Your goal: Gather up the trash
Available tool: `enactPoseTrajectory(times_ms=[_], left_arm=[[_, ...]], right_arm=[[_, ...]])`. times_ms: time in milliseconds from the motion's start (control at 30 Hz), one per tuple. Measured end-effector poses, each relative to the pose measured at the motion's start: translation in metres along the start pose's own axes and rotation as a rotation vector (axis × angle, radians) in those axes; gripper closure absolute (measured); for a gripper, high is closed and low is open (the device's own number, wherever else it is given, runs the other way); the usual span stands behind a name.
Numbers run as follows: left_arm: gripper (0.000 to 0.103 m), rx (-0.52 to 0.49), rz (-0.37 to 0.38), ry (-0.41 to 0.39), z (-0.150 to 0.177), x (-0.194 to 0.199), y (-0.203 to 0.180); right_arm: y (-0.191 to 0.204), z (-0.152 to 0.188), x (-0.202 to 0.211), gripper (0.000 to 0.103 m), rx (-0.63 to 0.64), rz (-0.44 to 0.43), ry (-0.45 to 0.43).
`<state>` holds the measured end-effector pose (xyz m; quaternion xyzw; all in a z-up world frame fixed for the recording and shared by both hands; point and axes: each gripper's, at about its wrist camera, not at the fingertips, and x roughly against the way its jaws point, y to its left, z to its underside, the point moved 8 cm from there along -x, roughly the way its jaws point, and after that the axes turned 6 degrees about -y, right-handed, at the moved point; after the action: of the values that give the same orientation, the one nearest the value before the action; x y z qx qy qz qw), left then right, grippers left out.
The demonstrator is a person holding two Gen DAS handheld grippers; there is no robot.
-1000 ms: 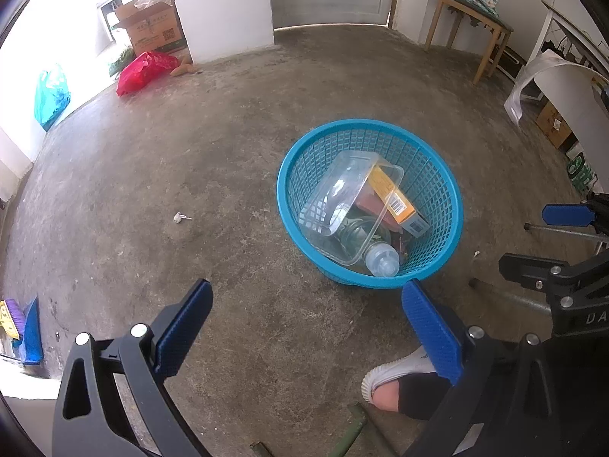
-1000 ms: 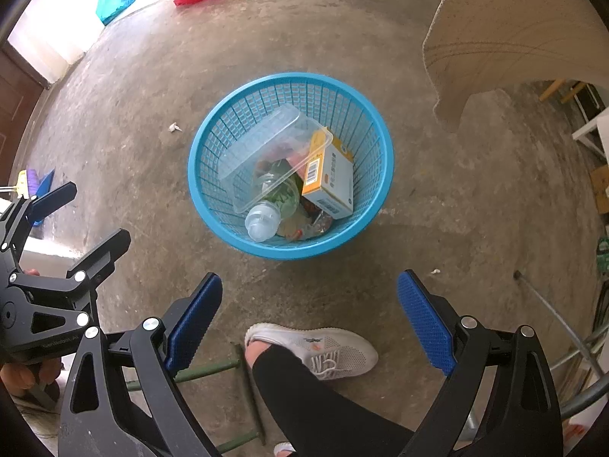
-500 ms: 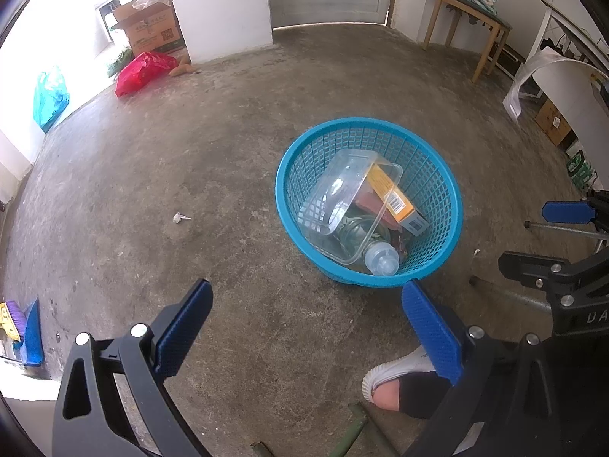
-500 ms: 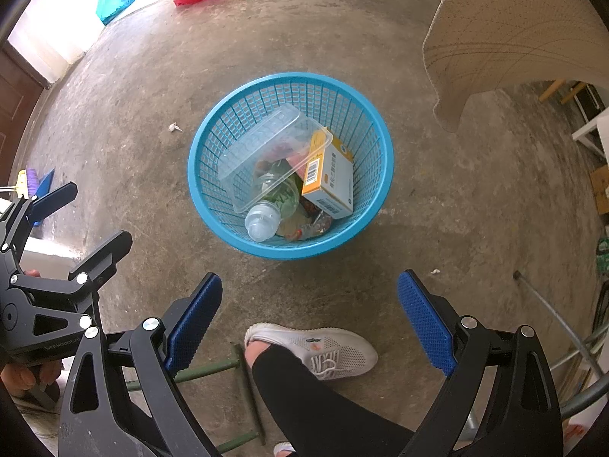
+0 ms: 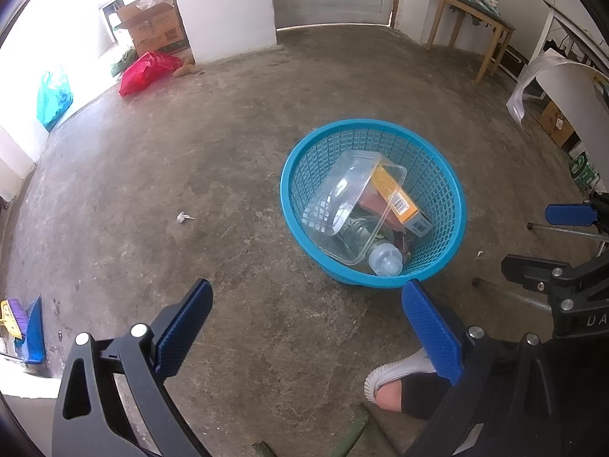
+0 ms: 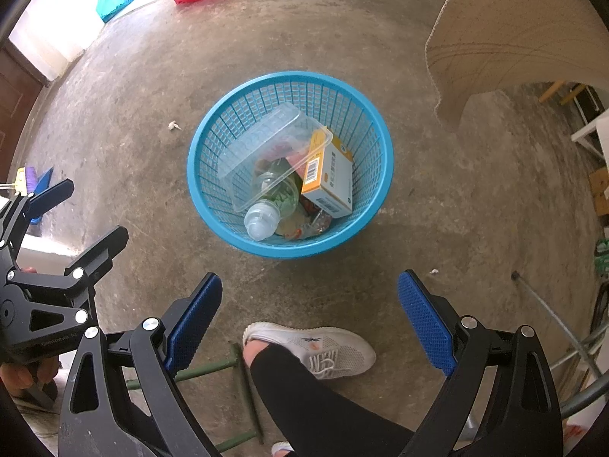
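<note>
Fingers point(image 5: 186, 329) of both grippers spread, empty. Paper scrap point(image 5: 184, 218) on floor, centre-left of left view, beyond left gripper point(image 5: 304, 327); nearer it than right gripper point(image 6: 310, 318).

The right hand-held gripper point(image 6: 306, 320) hangs with its blue pads spread wide and nothing between them over the concrete floor point(image 6: 437, 205), and at twelve o'clock from it stands the blue basket point(image 6: 213, 213), holding a clear plastic container point(image 6: 262, 144), a clear bottle point(image 6: 266, 213) and an orange-and-white box point(image 6: 331, 175). A white scrap point(image 6: 174, 125) lies on the floor at ten o'clock of the basket, well apart from it. A white shoe point(image 6: 316, 346) rests between the pads at six o'clock, and the left hand-held gripper point(image 6: 82, 215) shows at nine o'clock, also spread.
</note>
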<state>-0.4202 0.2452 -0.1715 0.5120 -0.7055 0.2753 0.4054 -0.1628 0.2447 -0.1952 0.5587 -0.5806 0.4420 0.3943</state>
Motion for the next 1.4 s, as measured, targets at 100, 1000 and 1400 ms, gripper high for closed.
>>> enactPoseTrajectory(times_ms=[100,1000,1400], left_arm=[[0.005,-0.001,0.001,-0.003,0.0003,0.0000,-0.0006],[0.005,0.001,-0.007,0.000,0.0003,-0.0028,0.0019],[0.005,0.010,-0.001,0.011,0.0004,-0.0051,0.0059]], right_arm=[[-0.0001,0.0001,0.0000,0.013,-0.001,-0.001,-0.001],[0.0002,-0.0002,-0.0004,0.011,-0.003,0.001,-0.002],[-0.0007,0.0001,-0.0016,0.011,-0.003,0.002,-0.003]])
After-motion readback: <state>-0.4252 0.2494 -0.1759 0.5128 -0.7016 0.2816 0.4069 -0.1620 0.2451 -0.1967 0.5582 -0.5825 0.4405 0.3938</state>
